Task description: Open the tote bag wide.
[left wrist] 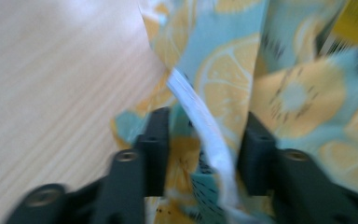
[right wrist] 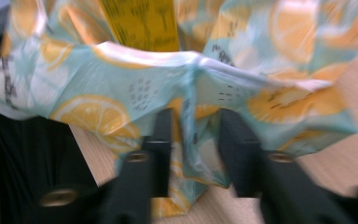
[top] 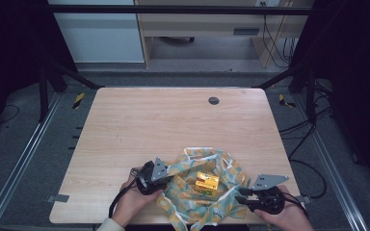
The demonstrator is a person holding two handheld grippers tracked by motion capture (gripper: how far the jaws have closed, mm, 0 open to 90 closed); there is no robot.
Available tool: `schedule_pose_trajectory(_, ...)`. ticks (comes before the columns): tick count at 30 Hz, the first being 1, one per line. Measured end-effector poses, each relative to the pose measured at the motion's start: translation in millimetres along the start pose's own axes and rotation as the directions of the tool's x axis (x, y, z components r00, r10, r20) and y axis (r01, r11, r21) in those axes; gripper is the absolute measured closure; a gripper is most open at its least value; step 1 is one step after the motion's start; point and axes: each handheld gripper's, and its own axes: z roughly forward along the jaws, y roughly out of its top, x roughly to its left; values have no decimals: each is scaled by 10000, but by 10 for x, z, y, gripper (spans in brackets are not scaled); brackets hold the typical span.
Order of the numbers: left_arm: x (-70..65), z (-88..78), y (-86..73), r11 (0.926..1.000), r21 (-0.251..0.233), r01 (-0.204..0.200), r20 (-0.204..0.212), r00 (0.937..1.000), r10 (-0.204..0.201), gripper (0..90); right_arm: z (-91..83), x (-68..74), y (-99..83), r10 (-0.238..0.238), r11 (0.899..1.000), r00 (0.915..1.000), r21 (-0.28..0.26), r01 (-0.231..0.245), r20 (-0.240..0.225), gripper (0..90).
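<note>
A teal cloth [top: 192, 199] printed with orange slices lies crumpled near the table's front edge, with a small yellow box [top: 207, 181] resting in its middle. My left gripper [top: 166, 182] sits at the cloth's left side. In the left gripper view the jaws [left wrist: 205, 135] stand apart, and a white-hemmed fold of the cloth [left wrist: 223, 70] hangs loose between them. My right gripper [top: 243, 196] is at the cloth's right side. Its jaws [right wrist: 193, 135] are also apart, with a fold of cloth [right wrist: 121, 79] between them unpinched. The yellow box [right wrist: 142, 23] lies just beyond.
The wooden table [top: 173, 125] stretches bare beyond the cloth, with a round dark grommet [top: 213, 100] near its far edge. A person's hands hold both grippers at the front edge. Metal frame rails and cables surround the table.
</note>
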Motion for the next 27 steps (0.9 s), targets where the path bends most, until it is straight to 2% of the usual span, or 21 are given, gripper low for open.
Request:
schedule_pose_trajectory(3,32,-110,84,9953,-753,607,-2,9981,-609,318,-136,20,47,-47,9989,9996,-473,59,263,380)
schedule_pose_trajectory(6,105,-201,129,9829,-1188,1409,-142,9895,-1436,207,-310,11,118,-86,9939,9967,-1085,174,811,258)
schedule_pose_trajectory(9,245,-287,118,9728,-1383,1858,-490,9798,-1941,163,-471,-77,192,160,9875,9896,-1576,68,1429,219)
schedule_pose_trajectory(11,364,-343,89,9639,-1490,2209,-728,9696,-2335,143,-535,-162,238,363,9836,9839,-1805,-41,1753,197)
schedule_pose_trajectory(13,480,-399,53,9583,-1578,2385,-1047,9609,-2564,135,-559,-239,279,624,9797,9774,-1992,-213,2021,180)
schedule_pose_trajectory(14,522,-419,37,9562,-1598,2451,-1203,9566,-2653,134,-562,-299,308,921,9758,9717,-2141,-446,2173,173)
schedule_pose_trajectory(15,592,-448,7,9526,-1634,2565,-1422,9494,-2800,132,-558,-342,324,1120,9724,9674,-2256,-596,2271,161)
schedule_pose_trajectory(17,703,-477,-56,9522,-1542,2636,-1765,9409,-2891,126,-525,-441,366,1652,9623,9532,-2531,-996,2533,148)
schedule_pose_trajectory(18,744,-487,-86,9542,-1422,2633,-1917,9384,-2875,120,-492,-501,388,1963,9558,9432,-2669,-1231,2680,138)
schedule_pose_trajectory(19,808,-497,-145,9515,-1358,2760,-2077,9311,-2997,117,-468,-538,398,2130,9514,9380,-2767,-1354,2735,122)
schedule_pose_trajectory(22,928,-500,-288,9458,-1085,3062,-2338,9168,-3237,96,-331,-686,414,2915,9313,9122,-3029,-2021,2878,85)
schedule_pose_trajectory(23,969,-495,-350,9484,-820,3064,-2499,9149,-3172,88,-291,-714,412,3011,9299,9058,-3024,-2095,2983,79)
schedule_pose_trajectory(24,988,-493,-386,9493,-713,3061,-2608,9129,-3140,84,-222,-765,404,3137,9286,8940,-3001,-2185,3199,77)
schedule_pose_trajectory(25,1019,-490,-446,9506,-554,3053,-2735,9110,-3086,80,-182,-800,393,3189,9282,8887,-2982,-2226,3293,72)
schedule_pose_trajectory(26,1038,-491,-478,9512,-459,3053,-2785,9105,-3057,72,-116,-855,368,3432,9219,8749,-3009,-2441,3417,69)
schedule_pose_trajectory(27,1071,-495,-528,9480,-372,3162,-2846,9060,-3134,66,-79,-892,347,3559,9182,8658,-3040,-2540,3516,69)
